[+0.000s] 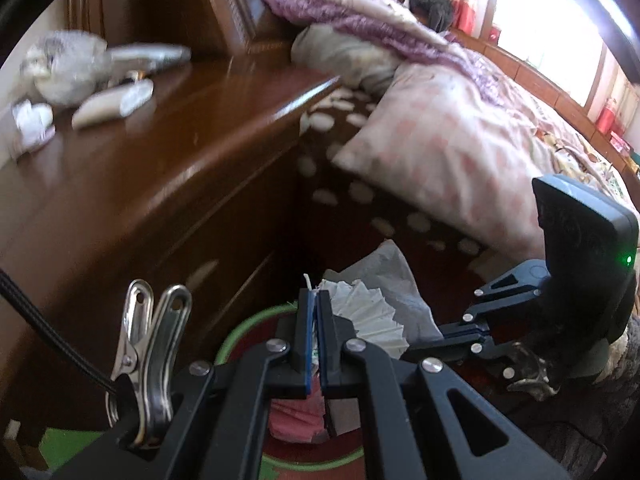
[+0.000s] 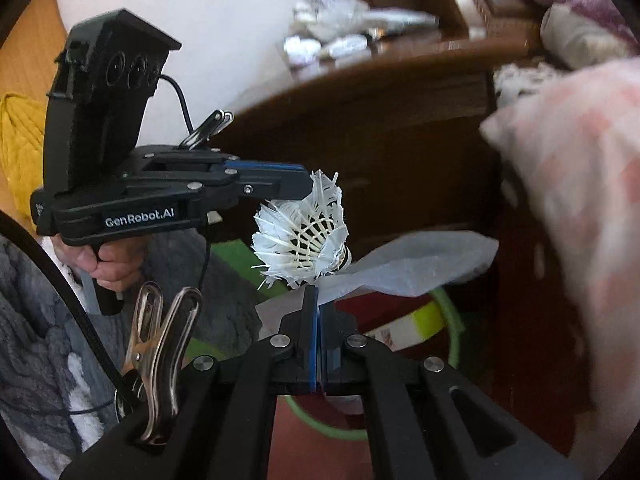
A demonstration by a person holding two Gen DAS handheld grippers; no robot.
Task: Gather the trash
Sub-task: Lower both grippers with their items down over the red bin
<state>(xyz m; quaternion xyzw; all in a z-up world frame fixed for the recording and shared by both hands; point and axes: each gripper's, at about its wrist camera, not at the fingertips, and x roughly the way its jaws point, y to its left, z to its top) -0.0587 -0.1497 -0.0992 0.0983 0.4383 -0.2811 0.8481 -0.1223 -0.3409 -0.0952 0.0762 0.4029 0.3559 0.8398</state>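
Above green-rimmed bin (image 2: pixel 450 316): left claw (image 2: pixel 306 184) pinching frayed white shuttlecock (image 2: pixel 308 236); right claw (image 2: pixel 318 300) clamped, seemingly on translucent bag (image 2: pixel 412 264).

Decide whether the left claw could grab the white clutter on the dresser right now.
Probably not: the left claw is shut on a shuttlecock, low over the green bin; the white clutter lies far off up on the dresser.

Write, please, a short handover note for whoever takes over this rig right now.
Left gripper: shut on a feather of the shuttlecock.
Right gripper: shut on the edge of the bag.
Both hang above the green-rimmed bin, beside the dresser.
Done: shuttlecock and bag are in hand.
Left: drop both in the bin, then probably fetch the blurred white litter on the dresser.
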